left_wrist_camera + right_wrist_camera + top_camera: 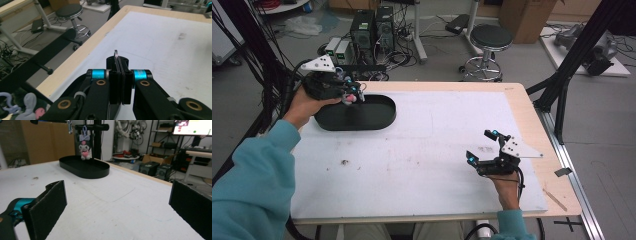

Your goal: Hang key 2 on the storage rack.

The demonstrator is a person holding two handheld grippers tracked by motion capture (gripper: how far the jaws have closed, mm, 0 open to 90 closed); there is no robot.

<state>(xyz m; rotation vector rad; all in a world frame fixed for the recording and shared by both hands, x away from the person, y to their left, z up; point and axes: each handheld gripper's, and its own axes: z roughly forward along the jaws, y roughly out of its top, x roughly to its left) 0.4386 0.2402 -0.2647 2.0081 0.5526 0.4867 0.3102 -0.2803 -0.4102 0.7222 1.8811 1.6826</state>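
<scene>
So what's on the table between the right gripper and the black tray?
Nothing: in the high view, bare white table runs from the right gripper to the black tray.

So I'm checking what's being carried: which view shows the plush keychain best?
The right gripper view: the plush keychain hangs whole over the tray. The high view shows a pink glimpse; the left gripper view, its ring.

Even, soft indoor light, faint shadows, no glare; the nearest parts of both close views blur slightly.
</scene>
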